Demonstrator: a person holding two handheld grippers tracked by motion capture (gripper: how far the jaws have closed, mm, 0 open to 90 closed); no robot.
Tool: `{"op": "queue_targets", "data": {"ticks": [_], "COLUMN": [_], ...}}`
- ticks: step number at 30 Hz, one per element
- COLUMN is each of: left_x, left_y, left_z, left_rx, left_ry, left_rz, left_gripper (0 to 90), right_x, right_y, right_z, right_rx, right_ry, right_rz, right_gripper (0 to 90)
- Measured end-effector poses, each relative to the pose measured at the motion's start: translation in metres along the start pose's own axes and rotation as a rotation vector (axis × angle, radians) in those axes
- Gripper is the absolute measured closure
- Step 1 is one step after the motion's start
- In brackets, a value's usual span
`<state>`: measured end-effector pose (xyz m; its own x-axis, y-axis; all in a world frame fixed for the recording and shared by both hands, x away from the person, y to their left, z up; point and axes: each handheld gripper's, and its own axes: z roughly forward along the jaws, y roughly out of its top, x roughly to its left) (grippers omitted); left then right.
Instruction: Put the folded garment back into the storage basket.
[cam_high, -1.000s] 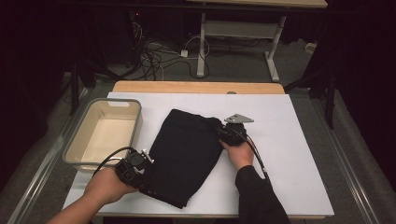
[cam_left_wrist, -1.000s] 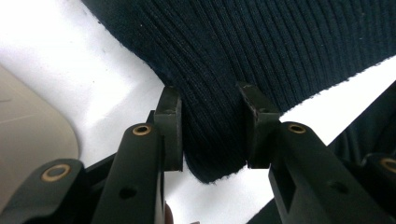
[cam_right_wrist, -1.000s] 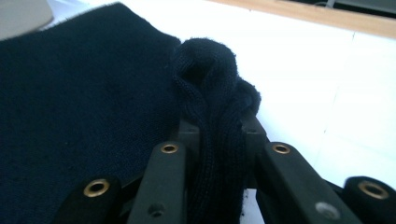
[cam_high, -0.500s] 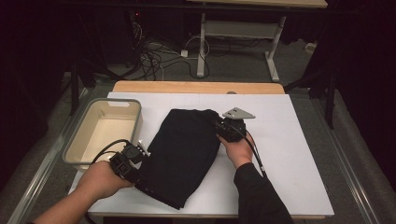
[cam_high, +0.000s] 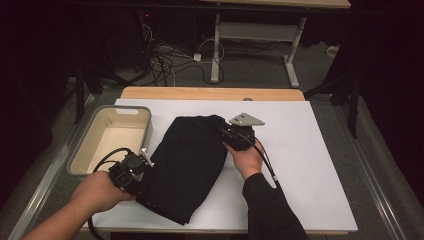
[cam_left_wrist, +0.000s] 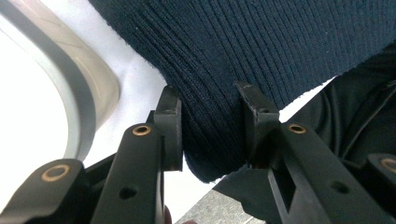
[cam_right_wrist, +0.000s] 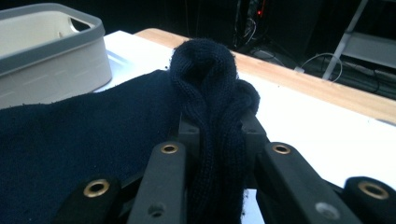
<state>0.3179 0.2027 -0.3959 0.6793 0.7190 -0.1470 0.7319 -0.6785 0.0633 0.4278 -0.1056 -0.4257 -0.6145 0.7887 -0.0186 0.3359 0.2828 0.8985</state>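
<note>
A dark navy knitted garment (cam_high: 187, 162) lies folded on the white table cover (cam_high: 300, 165). My left gripper (cam_high: 137, 172) is at its near left edge, jaws shut on a thick fold of the knit (cam_left_wrist: 212, 135). At the garment's far right corner my right gripper (cam_high: 231, 134) pinches a bunched ridge of the knit (cam_right_wrist: 215, 116), which bulges up above the jaws. Both held edges sit raised off the table.
A beige bin with a grey rim (cam_high: 100, 130) stands at the table's left, close to my left gripper; its wall (cam_right_wrist: 51, 70) also shows in the right gripper view. A wooden edge (cam_high: 210, 93) runs along the back. White cover lies bare to the right.
Both grippers have risen a little with the garment's edges in them. The left hand has drifted left toward the bin, and the cloth's left side has lifted.
</note>
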Motion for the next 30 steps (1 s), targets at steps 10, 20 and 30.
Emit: {"op": "queue_targets", "data": {"ticks": [10,20,30], "left_x": [0.002,0.004,0.001], "left_y": [0.002,0.001,0.003], "left_z": [0.002,-0.002,-0.015], "left_rx": [0.004,0.011,0.018], "left_ry": [0.001,-0.012,-0.012], "left_rz": [0.005,0.016,0.034], "left_gripper": [63.0,62.9,62.9], "right_x": [0.000,0.002,0.002], "right_y": [-0.006,-0.003,0.007], "right_z": [0.006,0.002,-0.008], "right_rx": [0.013,0.006,-0.010], "right_ry": [-0.004,-0.003,-0.002], "right_rz": [0.008,-0.002,-0.002], "right_gripper": [77.8,77.8,77.8]}}
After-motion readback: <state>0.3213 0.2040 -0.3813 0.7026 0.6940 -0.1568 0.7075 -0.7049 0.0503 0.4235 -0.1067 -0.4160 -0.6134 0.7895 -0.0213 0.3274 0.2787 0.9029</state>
